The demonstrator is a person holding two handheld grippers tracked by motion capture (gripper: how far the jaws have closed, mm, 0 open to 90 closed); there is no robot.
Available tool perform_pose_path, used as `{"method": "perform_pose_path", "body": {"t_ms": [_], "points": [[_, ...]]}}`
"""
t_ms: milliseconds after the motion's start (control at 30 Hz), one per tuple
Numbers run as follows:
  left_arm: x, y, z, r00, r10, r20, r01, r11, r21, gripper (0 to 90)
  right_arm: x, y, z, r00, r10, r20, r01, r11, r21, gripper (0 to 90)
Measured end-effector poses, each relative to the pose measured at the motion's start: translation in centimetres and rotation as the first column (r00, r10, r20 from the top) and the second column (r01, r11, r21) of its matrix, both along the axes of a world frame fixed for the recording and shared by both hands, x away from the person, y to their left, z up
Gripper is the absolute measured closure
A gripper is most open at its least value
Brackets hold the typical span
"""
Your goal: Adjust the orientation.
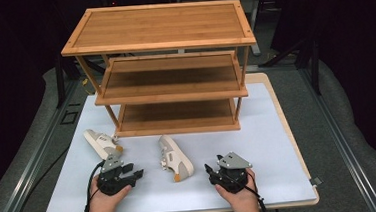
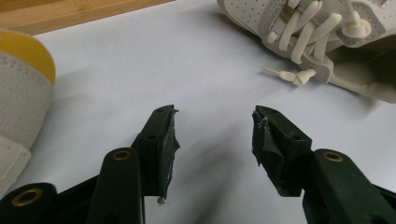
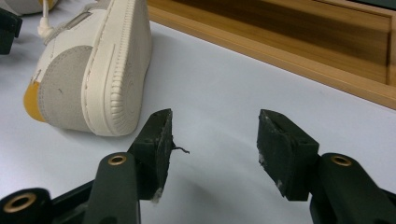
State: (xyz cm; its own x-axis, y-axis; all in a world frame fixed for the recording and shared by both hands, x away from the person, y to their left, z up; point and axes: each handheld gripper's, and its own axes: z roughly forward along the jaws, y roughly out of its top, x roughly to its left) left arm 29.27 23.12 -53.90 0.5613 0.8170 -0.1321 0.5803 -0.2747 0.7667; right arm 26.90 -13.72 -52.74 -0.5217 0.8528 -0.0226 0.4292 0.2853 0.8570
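White mat bears a bamboo rack; dark curtains surround.

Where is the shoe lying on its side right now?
In the high view, the shoe on its side lies on the white mat, before the wooden shelf, between the left hand-held gripper and right hand-held gripper.

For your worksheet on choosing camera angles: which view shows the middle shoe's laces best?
The left gripper view: the laces show close up, knots and all. In the high view the middle shoe is small, laces blurred. The right gripper view shows its sole and heel, with one lace end.
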Motion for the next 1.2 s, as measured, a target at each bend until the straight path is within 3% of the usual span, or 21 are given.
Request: {"method": "perform_pose_path", "body": {"t_ms": [233,667,867,1200], "points": [[0.0,0.2,0.0,0.9998,-0.003,-0.02,0.002,1.0,-0.009,49.3,0.4,-0.2,0.0,0.9999,-0.013,-0.002,0.013,1.0,0.014,45.4],[-0.7,0.8,1.2,0.9999,0.015,0.007,-0.014,0.9994,-0.031,49.7,0.4,-0.1,0.2,1.0,0.0,0.001,0.0,1.0,0.01,45.2],[-0.9,1.7,2.5,0.9986,0.051,0.011,-0.05,0.9953,-0.083,49.8,0.4,0.1,0.1,1.0,0.007,0.0,-0.007,1.0,0.002,45.3],[-0.3,4.3,4.8,0.9897,0.126,0.068,-0.122,0.991,-0.054,52.0,0.6,-0.3,0.1,1.0,-0.003,-0.006,0.003,1.0,0.007,45.2]]}}
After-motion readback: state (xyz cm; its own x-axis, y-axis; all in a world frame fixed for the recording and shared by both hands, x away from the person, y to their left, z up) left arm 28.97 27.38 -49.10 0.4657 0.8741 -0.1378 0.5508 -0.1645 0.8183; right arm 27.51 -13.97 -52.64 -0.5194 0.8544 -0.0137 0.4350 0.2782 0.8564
